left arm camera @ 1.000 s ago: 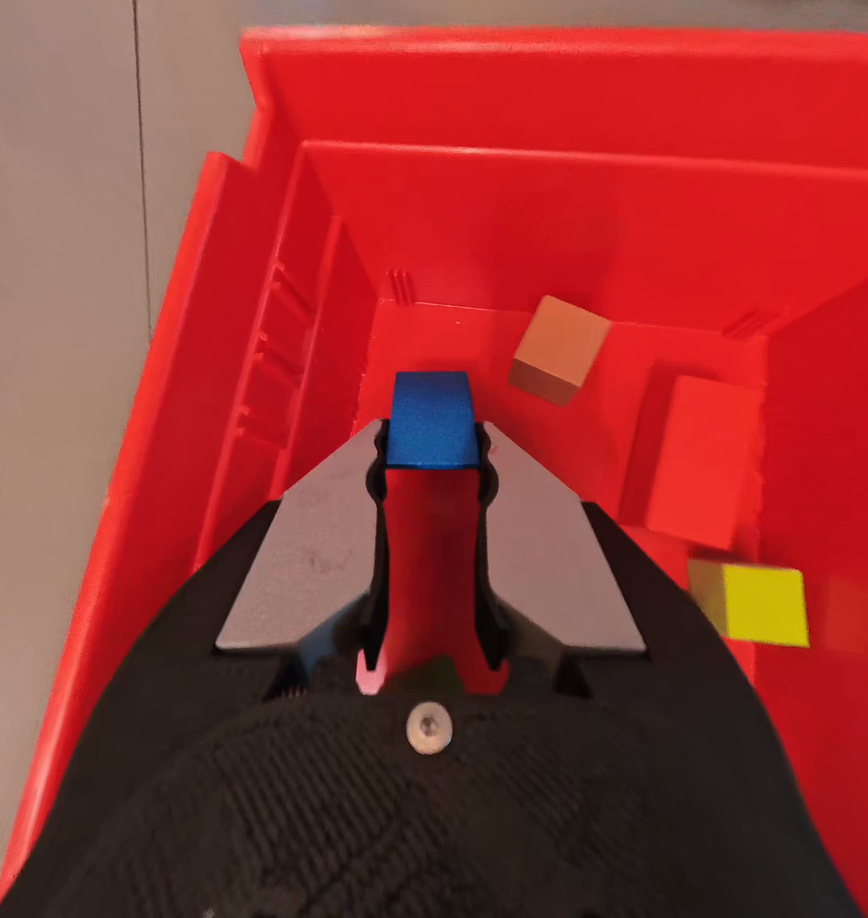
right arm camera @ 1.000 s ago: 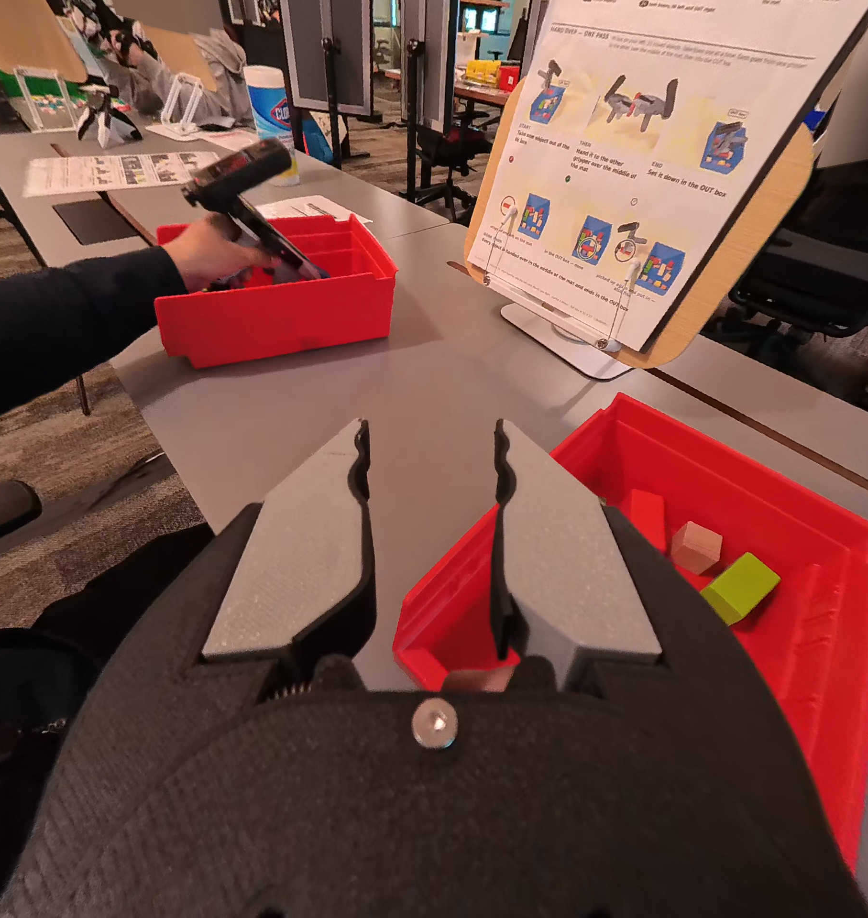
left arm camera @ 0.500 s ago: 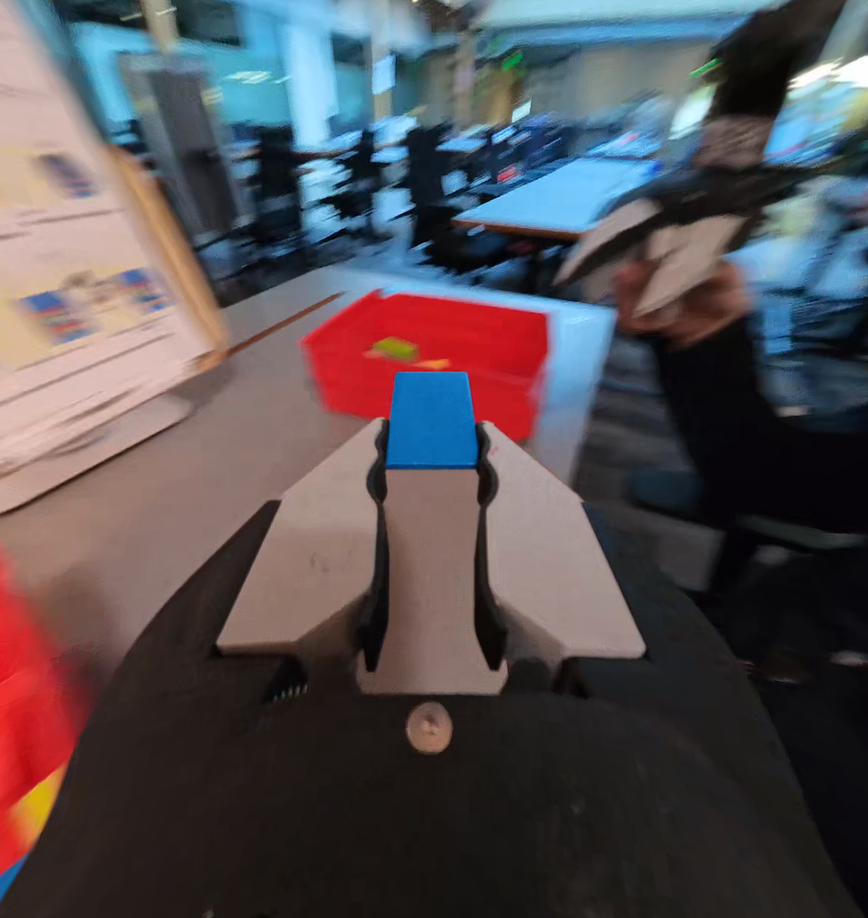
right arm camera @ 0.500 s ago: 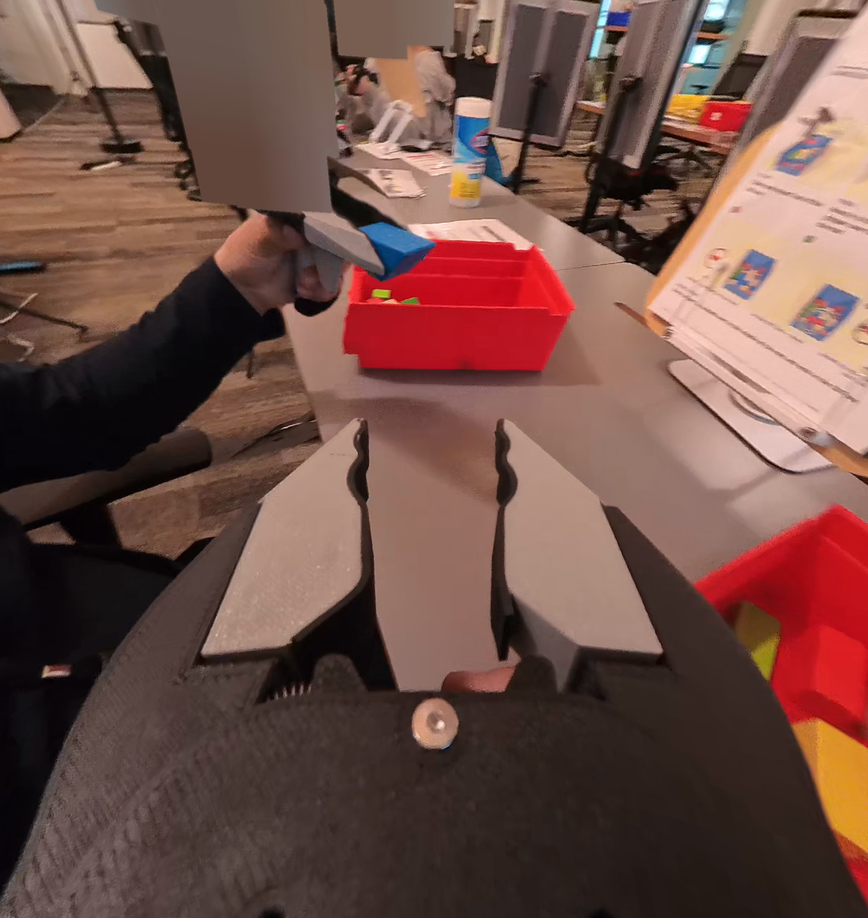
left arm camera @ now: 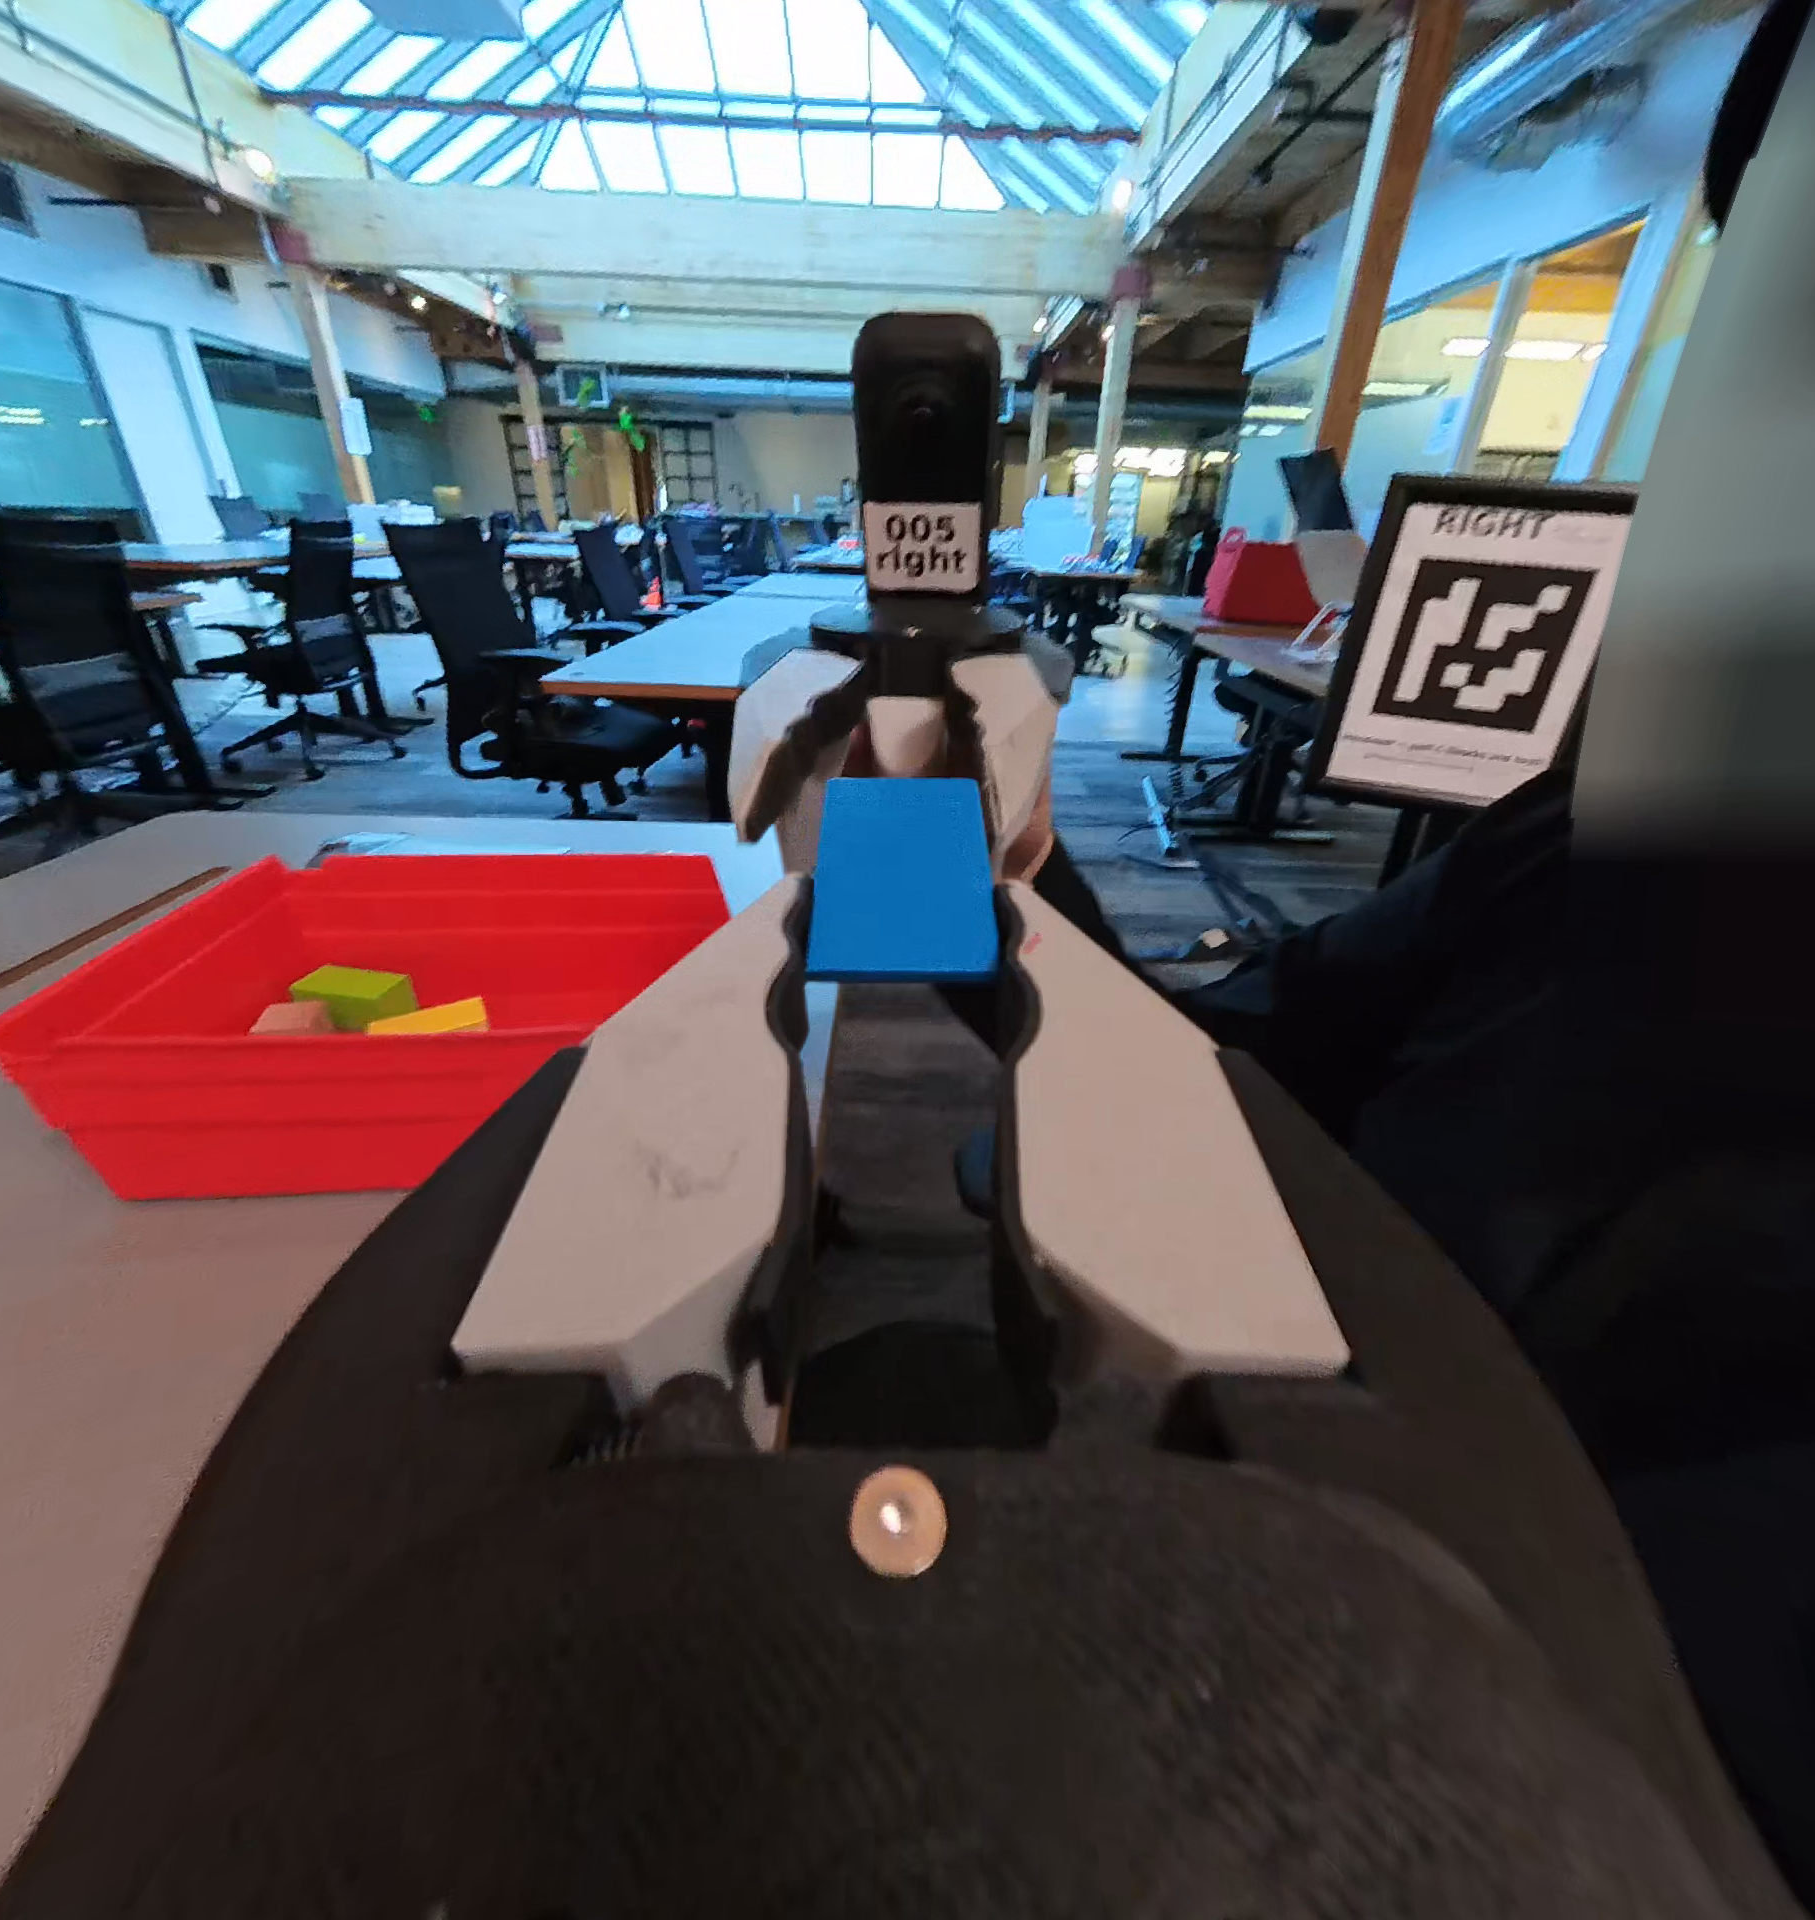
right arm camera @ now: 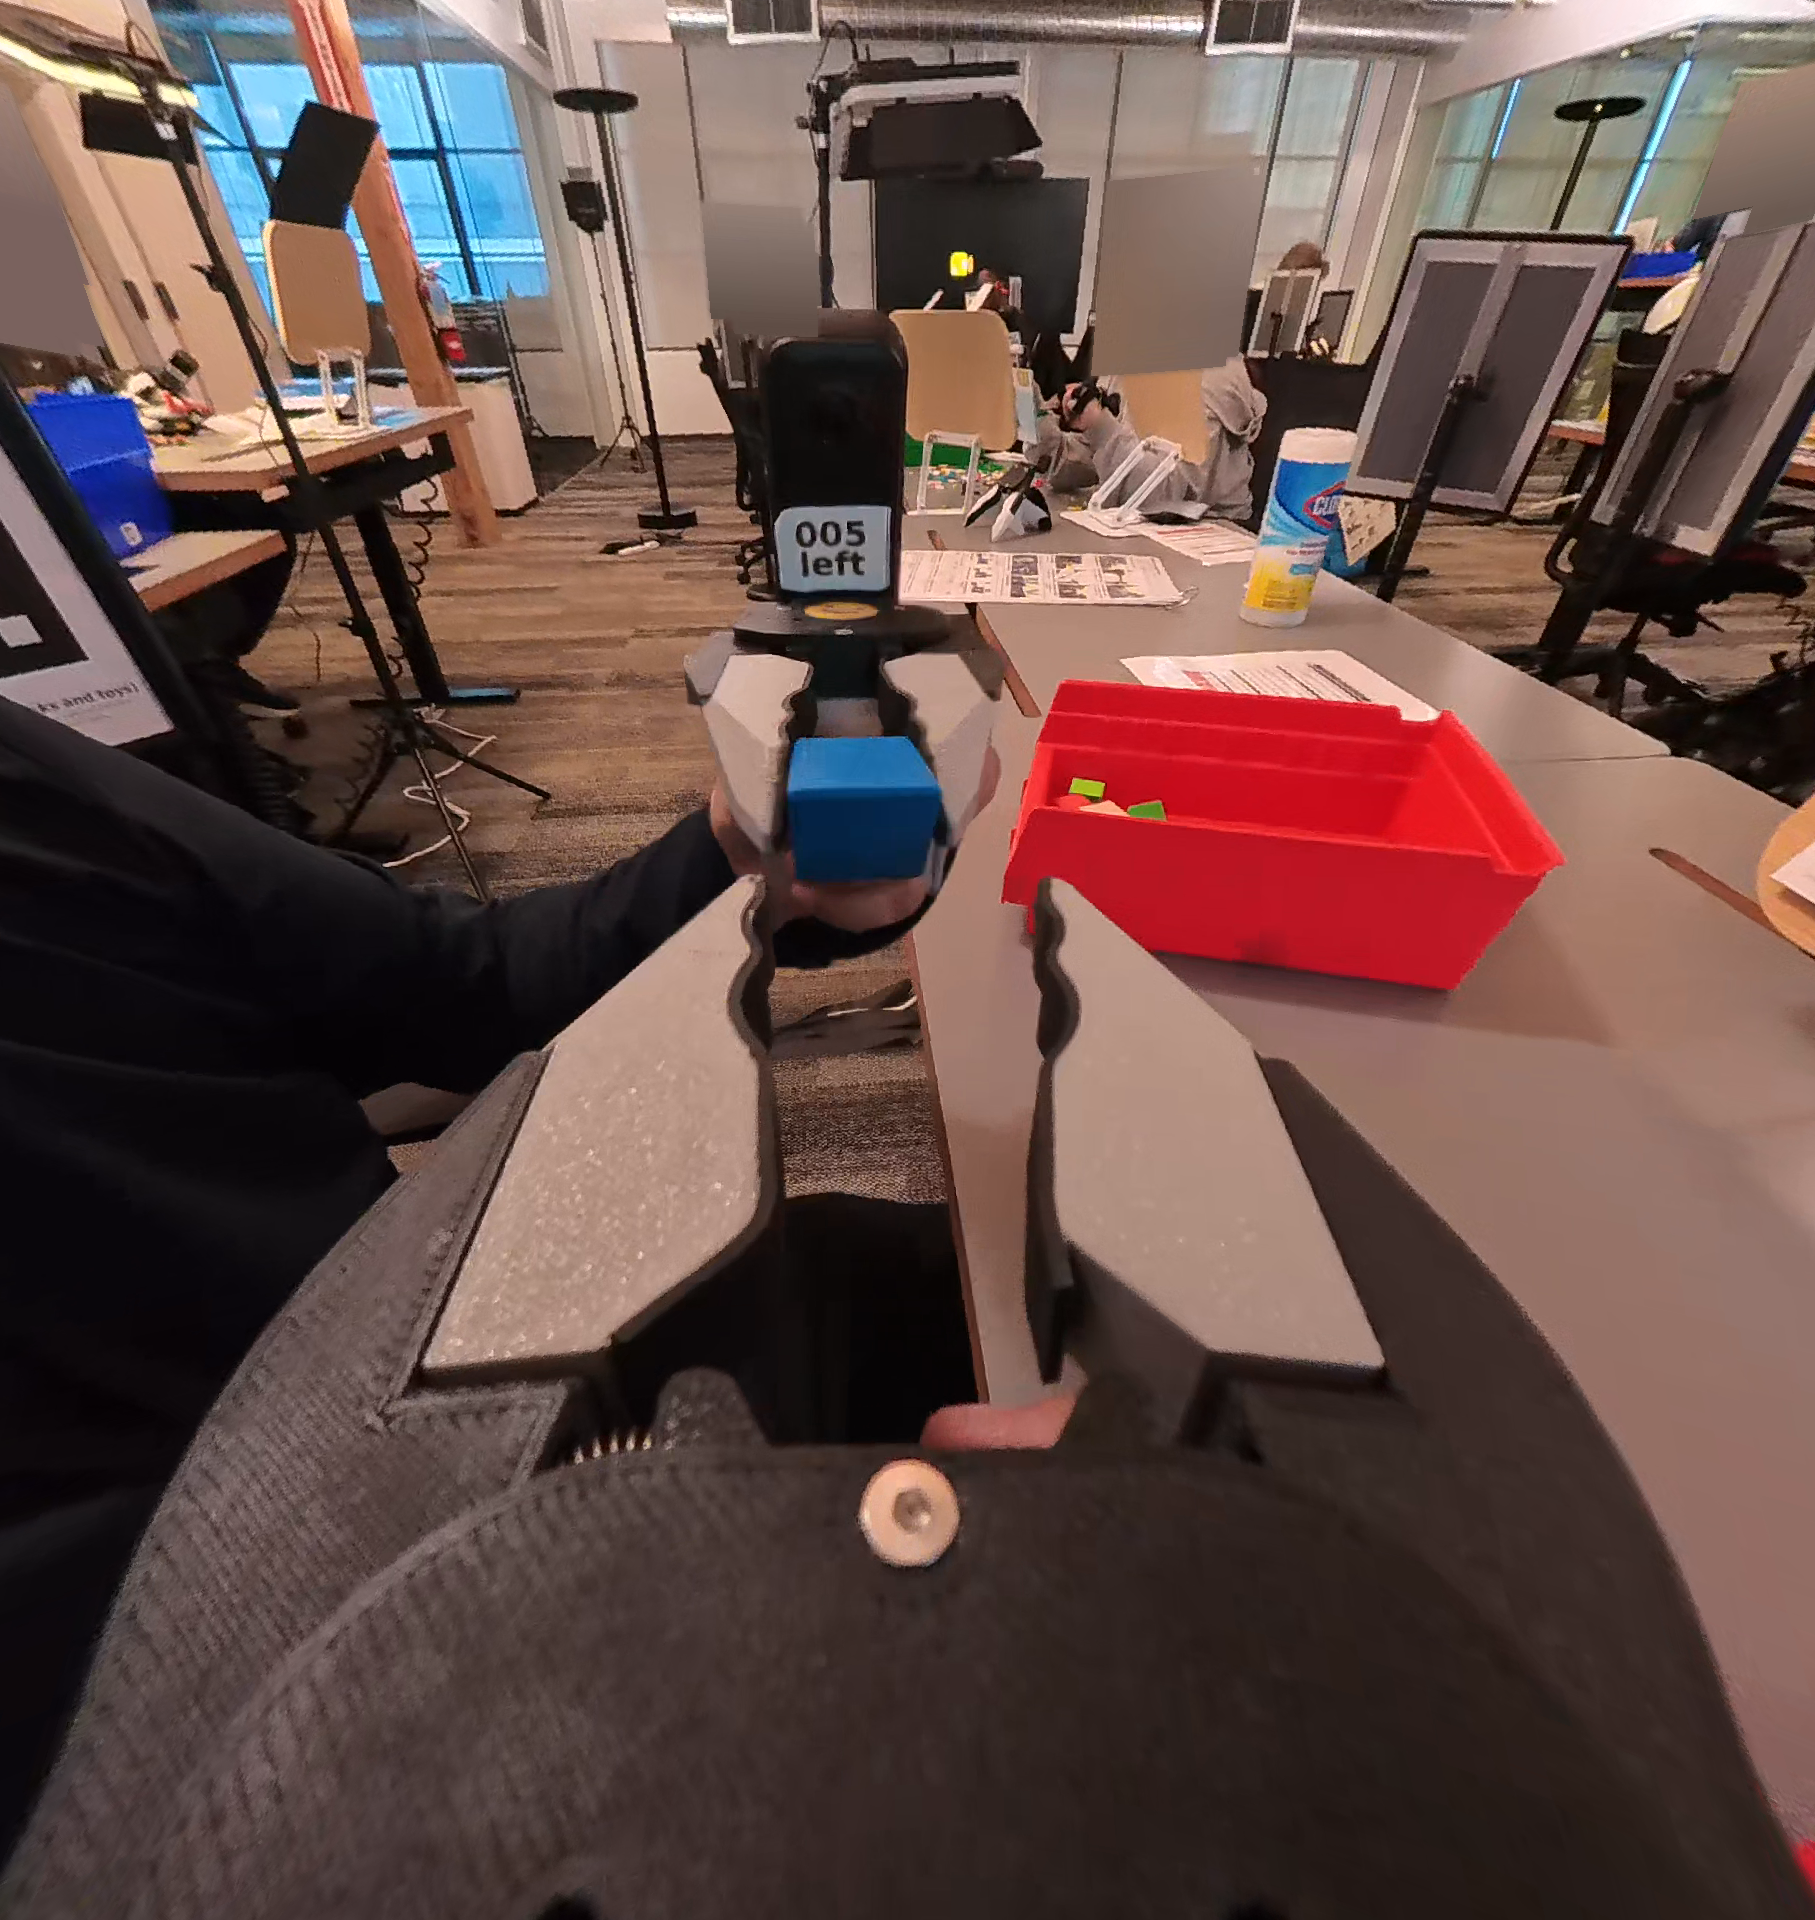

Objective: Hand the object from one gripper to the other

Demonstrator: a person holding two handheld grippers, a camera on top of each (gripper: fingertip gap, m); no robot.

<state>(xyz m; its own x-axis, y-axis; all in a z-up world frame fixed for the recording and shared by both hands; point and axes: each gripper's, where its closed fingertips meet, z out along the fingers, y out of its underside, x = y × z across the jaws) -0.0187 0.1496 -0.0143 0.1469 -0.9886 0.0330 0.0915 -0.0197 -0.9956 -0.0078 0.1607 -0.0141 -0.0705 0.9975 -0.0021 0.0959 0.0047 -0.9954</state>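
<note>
left gripper (left arm camera: 901,914) clamped on blue block (left arm camera: 901,879), held in air; right gripper (right arm camera: 895,914) faces it head-on, fingers apart, block just beyond tips; red bin (right arm camera: 1287,852) on table (right arm camera: 1505,1122)

Left tongs (left arm camera: 901,914) clamped, right tongs (right arm camera: 895,920) spread (facing each other).

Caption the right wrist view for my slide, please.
Open right gripper faces the left gripper, which holds a blue block beside a red bin.
</note>
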